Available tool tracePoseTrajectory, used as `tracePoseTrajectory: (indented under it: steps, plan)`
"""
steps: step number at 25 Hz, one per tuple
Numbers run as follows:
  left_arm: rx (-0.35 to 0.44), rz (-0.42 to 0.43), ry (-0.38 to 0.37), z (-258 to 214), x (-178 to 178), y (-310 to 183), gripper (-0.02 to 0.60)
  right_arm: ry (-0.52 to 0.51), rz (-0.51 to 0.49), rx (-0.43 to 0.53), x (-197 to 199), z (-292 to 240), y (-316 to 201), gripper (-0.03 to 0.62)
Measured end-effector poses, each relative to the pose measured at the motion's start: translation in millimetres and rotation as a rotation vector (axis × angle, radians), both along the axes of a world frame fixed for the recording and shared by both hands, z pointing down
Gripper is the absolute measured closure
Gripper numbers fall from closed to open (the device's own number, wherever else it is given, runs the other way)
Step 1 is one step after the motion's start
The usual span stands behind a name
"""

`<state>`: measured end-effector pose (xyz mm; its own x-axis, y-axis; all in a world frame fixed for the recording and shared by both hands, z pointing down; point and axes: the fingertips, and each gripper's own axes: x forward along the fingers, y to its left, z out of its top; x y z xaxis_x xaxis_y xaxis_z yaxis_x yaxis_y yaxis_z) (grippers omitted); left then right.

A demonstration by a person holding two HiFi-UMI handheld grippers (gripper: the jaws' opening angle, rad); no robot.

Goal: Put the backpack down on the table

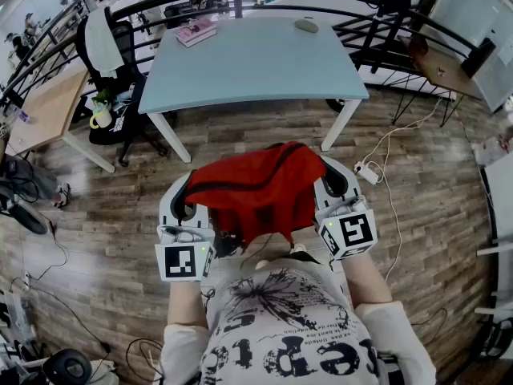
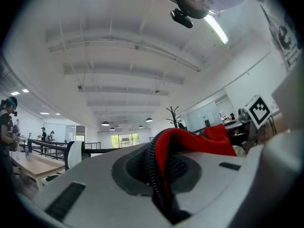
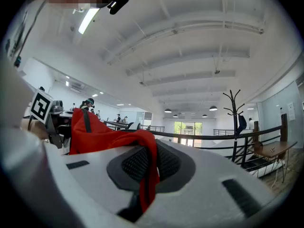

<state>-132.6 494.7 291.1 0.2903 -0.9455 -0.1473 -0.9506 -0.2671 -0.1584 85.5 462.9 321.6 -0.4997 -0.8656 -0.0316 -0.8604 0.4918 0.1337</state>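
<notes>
Red backpack (image 1: 260,187), pinched by left hand-held gripper (image 1: 184,200) and right hand-held gripper (image 1: 334,183), hangs short of the counter's (image 1: 256,66) near edge.

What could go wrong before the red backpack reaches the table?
1. The left gripper and the right gripper each pinch only a thin fold of the backpack; it might slip and fall.
2. The table is ahead, not under the backpack; its sagging body might catch the near edge.
</notes>
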Motion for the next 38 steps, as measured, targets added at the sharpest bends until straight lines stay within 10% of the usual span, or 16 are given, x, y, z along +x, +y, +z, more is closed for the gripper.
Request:
tracePoseTrajectory:
  steps: [19,38]
  plan:
    - [-0.033,0.005,-0.014,15.0,4.6,-25.1,0.557,-0.037,-0.01,-0.058,4.2,20.7,-23.0,0.588]
    - [-0.029,-0.128,0.02,14.6,39.8,-265.3,0.555,-0.039,-0.175,-0.031,38.3,17.3,-293.4,0.588]
